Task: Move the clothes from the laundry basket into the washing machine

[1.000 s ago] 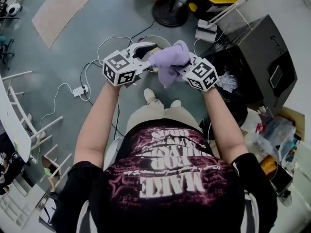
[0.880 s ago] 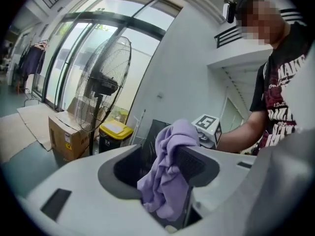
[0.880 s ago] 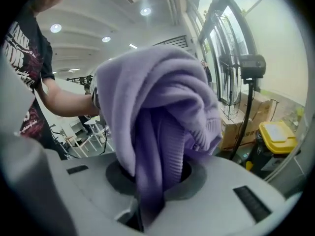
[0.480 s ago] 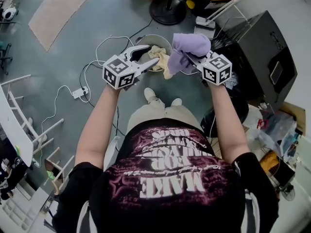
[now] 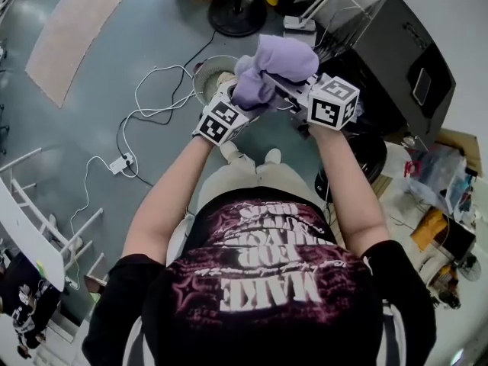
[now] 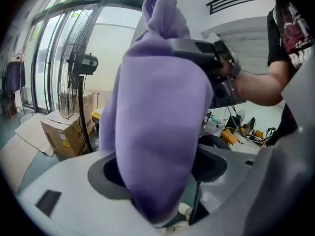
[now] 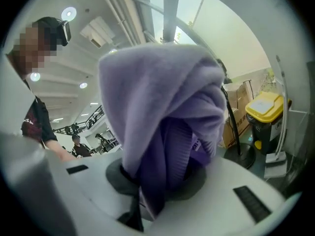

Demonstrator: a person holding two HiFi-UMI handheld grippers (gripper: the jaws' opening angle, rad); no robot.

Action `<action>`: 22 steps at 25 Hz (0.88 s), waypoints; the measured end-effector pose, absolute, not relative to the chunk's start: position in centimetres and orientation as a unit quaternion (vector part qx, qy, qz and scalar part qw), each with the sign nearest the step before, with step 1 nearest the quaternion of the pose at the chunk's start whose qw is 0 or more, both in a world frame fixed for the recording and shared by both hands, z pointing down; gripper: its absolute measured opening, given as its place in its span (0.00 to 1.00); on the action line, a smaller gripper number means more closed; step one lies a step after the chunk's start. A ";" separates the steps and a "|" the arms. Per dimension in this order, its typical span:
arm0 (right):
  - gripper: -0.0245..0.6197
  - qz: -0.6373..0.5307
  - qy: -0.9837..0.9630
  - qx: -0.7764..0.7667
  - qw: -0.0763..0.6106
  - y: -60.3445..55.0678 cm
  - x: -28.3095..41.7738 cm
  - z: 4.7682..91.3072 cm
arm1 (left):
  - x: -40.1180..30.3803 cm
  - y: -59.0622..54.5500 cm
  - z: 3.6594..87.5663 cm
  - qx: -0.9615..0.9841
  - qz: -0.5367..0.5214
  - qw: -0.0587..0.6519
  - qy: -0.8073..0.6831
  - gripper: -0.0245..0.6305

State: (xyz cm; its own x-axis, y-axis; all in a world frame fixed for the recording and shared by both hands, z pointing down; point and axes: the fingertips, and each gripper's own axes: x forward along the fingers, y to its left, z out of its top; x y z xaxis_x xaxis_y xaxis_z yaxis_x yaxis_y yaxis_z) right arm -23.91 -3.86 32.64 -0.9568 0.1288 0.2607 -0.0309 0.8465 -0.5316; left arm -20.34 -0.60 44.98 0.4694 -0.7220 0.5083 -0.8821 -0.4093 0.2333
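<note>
Lavender knit garment is bunched up in the right gripper, whose narrow jaws clamp its folds. Just left of it and lower, the left gripper has its jaws opening wide, the cloth's hanging end between them, not pinched. On the floor beyond stands the round laundry basket; a dark boxy machine sits far right

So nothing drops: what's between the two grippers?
Head view: the purple garment, gripped by the right gripper; the left gripper is opening its fingers around it.
</note>
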 end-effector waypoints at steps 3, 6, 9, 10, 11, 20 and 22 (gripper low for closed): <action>0.15 0.260 -0.954 0.000 0.152 -4.1 -22.5 33.0 | -19.5 -1.8 45.1 0.824 0.173 0.237 -0.485 0.28; 0.15 0.251 -0.954 0.036 0.160 -5.5 -20.0 33.7 | -18.5 -2.8 44.8 0.829 0.160 0.244 -0.478 0.07; 0.15 0.255 -0.950 0.078 0.164 -7.2 -16.6 34.8 | -16.7 -3.7 44.3 0.840 0.150 0.246 -0.459 0.06; 0.15 0.261 -0.947 0.092 0.164 -7.6 -15.3 35.2 | -16.0 -4.0 44.2 0.844 0.149 0.248 -0.451 0.06; 0.15 0.269 -0.943 0.106 0.162 -7.9 -13.9 35.6 | -15.0 -4.4 44.2 0.849 0.150 0.250 -0.442 0.06; 0.15 0.356 -0.909 0.187 0.112 -10.0 0.1 38.1 | -2.6 -7.0 45.8 0.876 0.177 0.258 -0.366 0.06; 0.15 0.363 -0.903 0.207 0.103 -10.2 3.0 38.2 | 0.2 -7.2 45.9 0.883 0.182 0.259 -0.347 0.06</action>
